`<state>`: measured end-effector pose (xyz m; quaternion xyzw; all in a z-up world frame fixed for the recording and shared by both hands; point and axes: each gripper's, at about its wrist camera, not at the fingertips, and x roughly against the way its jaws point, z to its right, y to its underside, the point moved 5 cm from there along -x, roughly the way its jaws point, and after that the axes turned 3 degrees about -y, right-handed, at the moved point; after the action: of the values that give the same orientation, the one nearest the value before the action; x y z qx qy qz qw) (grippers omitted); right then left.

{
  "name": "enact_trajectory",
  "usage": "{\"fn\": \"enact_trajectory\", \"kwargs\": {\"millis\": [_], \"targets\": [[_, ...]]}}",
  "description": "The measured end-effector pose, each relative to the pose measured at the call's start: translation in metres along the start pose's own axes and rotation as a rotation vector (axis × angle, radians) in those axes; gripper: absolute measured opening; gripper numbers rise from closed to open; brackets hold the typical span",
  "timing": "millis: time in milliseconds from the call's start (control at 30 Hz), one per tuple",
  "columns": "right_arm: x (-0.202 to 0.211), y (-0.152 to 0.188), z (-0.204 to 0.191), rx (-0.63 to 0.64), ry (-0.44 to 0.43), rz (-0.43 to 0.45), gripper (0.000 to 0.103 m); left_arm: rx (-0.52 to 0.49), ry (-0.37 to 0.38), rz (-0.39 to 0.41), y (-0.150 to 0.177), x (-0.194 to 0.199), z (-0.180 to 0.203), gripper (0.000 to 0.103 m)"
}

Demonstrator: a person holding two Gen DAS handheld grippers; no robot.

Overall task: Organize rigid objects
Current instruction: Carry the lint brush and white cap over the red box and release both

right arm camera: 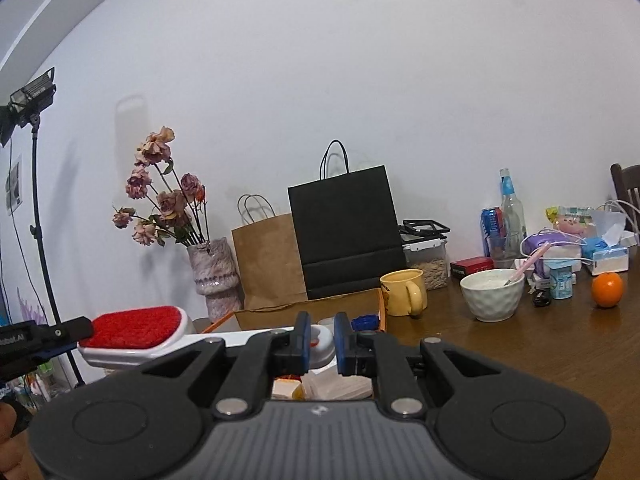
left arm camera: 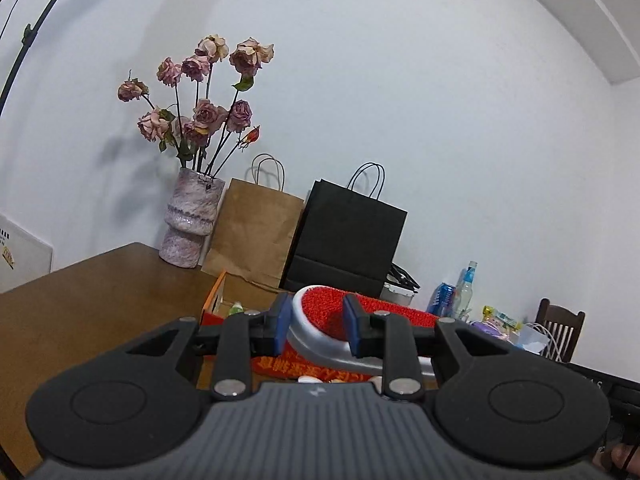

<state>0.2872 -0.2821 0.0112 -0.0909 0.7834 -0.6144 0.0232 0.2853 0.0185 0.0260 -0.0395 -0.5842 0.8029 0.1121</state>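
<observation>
Lint brush [right arm camera: 136, 330], red pile face on a white plastic body, is held level in the air above the open cardboard box [right arm camera: 312, 306], carried at both ends. Left gripper [left arm camera: 316, 322] has its jaws around the brush head, pads on the two edges of the red face, narrow gap. Right gripper [right arm camera: 322, 342] is clamped fully down on the white handle near its round end.

Handling, as judged: body looks stiff and light; moulded plastic likely smooth, so it could slip or pivot if only one end is gripped. The pile face is soft and gives under the pads, so the firmer hold is the handle or the hard rim of the head, not the bristles. Nothing about it looks fragile.

Surroundings on the wooden table [right arm camera: 520, 344]: yellow mug [right arm camera: 402, 292] just beside the box, white bowl [right arm camera: 492, 294] with a pink utensil in it, orange [right arm camera: 607, 289] further off. Behind the box stand a brown paper bag [right arm camera: 268, 260], a black paper bag [right arm camera: 344, 232] and a vase of dried roses [right arm camera: 214, 276]. Box already holds small items, contents unclear. Its raised flap and the mug are the nearest obstacles to lowering the brush
</observation>
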Motion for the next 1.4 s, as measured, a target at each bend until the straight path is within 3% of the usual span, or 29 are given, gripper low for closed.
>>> {"fn": "enact_trajectory", "kwargs": {"millis": [233, 433, 700, 833, 967, 1267, 1300, 1333, 1400], "targets": [[-0.083, -0.038, 0.015, -0.077, -0.062, -0.035, 0.013, -0.054, -0.013, 0.006, -0.032, -0.078, -0.006, 0.028], [-0.166, -0.069, 0.02, -0.083, -0.079, -0.079, 0.013, -0.031, -0.036, -0.038, -0.062, -0.159, -0.016, 0.028], [-0.232, -0.055, 0.027, -0.091, -0.075, -0.192, 0.013, -0.034, -0.097, -0.098, -0.058, -0.22, -0.035, 0.028], [-0.252, -0.039, 0.039, -0.119, -0.078, -0.282, 0.013, -0.022, -0.124, -0.202, -0.039, -0.24, -0.047, 0.028], [-0.27, -0.024, 0.052, -0.153, -0.068, -0.403, 0.013, 0.002, -0.157, -0.374, -0.019, -0.26, -0.057, 0.028], [-0.302, -0.001, 0.053, -0.054, -0.048, -0.695, 0.015, -0.034, -0.194, -0.66, 0.009, -0.289, -0.07, 0.028], [-0.304, 0.003, 0.052, -0.056, -0.059, -0.725, 0.015, -0.038, -0.203, -0.682, 0.011, -0.292, -0.071, 0.023], [-0.306, 0.008, 0.052, -0.079, -0.088, -0.75, 0.014, -0.028, -0.176, -0.723, 0.016, -0.296, -0.072, 0.006], [-0.307, 0.017, 0.046, -0.105, -0.121, -0.803, 0.012, 0.01, -0.13, -0.815, 0.027, -0.301, -0.07, 0.006]]}}
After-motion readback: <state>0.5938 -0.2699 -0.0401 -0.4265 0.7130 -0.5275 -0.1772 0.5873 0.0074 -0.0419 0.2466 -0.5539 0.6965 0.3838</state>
